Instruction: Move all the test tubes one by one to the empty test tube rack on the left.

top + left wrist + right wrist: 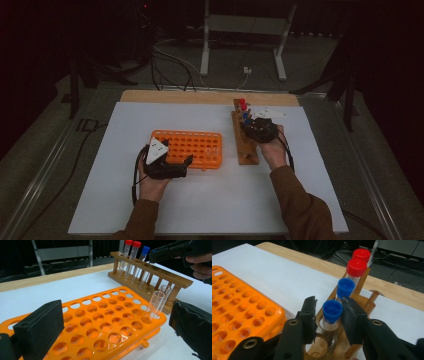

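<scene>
Your right claw sits over the wooden rack, its jaws parted and standing one on each side of the nearer blue-capped tube; in the right gripper view a gap shows on both sides of the cap, so you are framing the tube, not gripping it yet. That tube stands upright in its hole, long axis straight up, so the coming move looks like a squeeze on the cap or just under it, then a lift straight along that axis before any sideways travel. Behind it in the same row stand another blue-capped tube and two red-capped tubes; keep your far jaw off the next blue cap, which is just beside it. The orange rack lies to the left of the wooden one on the white worktop, with two uncapped glass tubes already standing at its corner nearest the wooden rack. Your left claw hangs wide open across the orange rack's near edge, holding nothing; the right hand is clearly the nearer one.
</scene>
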`<state>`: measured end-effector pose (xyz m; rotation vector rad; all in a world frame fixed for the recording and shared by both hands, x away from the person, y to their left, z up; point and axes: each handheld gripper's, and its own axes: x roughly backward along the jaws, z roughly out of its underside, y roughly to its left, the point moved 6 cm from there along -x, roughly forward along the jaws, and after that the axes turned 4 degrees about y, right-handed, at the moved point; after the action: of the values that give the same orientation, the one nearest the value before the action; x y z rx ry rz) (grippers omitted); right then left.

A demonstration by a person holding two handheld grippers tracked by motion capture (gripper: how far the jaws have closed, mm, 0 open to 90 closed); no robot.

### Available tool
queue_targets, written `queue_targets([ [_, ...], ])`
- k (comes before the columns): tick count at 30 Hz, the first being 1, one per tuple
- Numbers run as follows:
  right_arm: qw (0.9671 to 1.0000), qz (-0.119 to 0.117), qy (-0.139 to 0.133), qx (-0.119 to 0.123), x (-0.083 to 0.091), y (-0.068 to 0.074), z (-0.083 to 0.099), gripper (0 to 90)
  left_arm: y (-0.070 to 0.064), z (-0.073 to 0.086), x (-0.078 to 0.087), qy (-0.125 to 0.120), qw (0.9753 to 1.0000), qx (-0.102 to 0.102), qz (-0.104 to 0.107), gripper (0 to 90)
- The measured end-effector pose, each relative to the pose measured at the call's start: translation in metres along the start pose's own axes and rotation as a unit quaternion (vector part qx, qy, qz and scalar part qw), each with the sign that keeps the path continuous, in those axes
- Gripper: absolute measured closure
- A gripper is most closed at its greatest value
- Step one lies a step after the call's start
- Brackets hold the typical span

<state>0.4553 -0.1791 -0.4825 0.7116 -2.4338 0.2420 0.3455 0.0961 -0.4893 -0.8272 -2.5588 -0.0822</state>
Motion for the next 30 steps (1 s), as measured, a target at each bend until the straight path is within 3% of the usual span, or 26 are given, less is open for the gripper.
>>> queue_targets([
  [4, 1.0, 0.001, 0.007, 0.0, -0.003, 0.001, 0.003, 74.9, -0.001, 0.0, 0.0, 0.001, 1.0, 0.0, 0.001, 0.4],
  [19, 0.9998, 0.016, 0.009, -0.009, -0.011, 0.002, 0.005, 76.0, -0.002, 0.001, -0.001, 0.004, 1.0, -0.001, 0.001, 0.4],
  [30, 0.9997, 0.016, -0.001, -0.017, -0.004, 0.0, 0.002, 76.7, -0.002, 0.002, -0.002, 0.006, 1.0, -0.002, 0.003, 0.4],
])
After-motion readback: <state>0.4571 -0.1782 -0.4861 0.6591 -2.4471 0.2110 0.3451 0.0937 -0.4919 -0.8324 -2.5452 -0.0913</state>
